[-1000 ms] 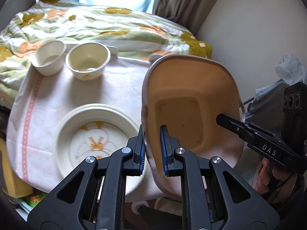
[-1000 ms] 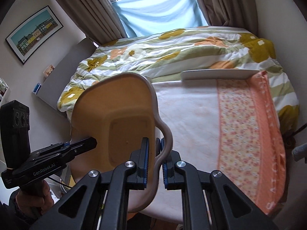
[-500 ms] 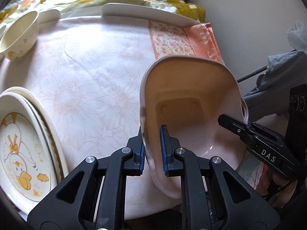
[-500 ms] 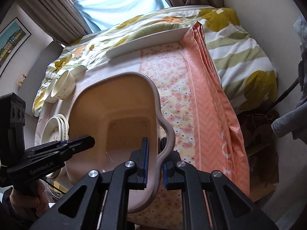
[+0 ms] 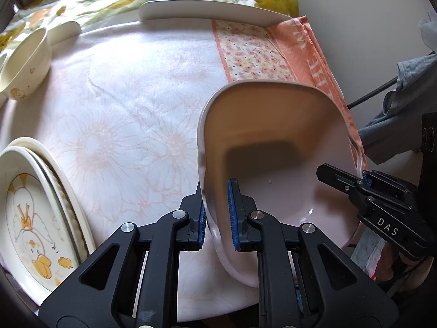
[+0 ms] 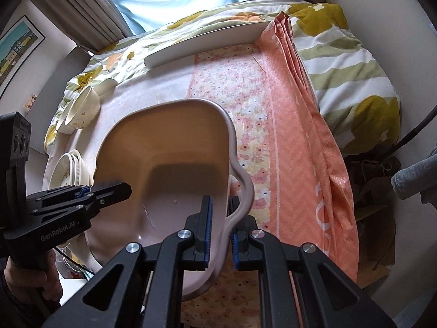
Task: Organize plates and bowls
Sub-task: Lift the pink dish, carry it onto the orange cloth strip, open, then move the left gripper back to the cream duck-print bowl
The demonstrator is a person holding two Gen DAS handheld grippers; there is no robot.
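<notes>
A pink plastic basin [image 5: 275,147] is held tilted over the table's near right part by both grippers. My left gripper [image 5: 217,216] is shut on its left rim. My right gripper [image 6: 220,227] is shut on its right rim by the handle; it also shows in the left wrist view [image 5: 363,180]. The basin also shows in the right wrist view [image 6: 169,147]. A stack of cream plates with a duck picture [image 5: 30,216] lies at the near left. A cream bowl [image 5: 23,57] stands at the far left, with another bowl beside it in the right wrist view [image 6: 82,109].
The table carries a pale floral cloth [image 5: 131,104] with an orange patterned strip [image 5: 262,52] on its right. A long white tray [image 5: 207,11] lies at the far edge. A flowered quilt [image 6: 341,54] lies behind. A wall and grey clothing [image 5: 409,87] are at the right.
Both grippers have carried the basin forward and lower over the right part of the table. The plates and bowls have slid to the left of the views.
</notes>
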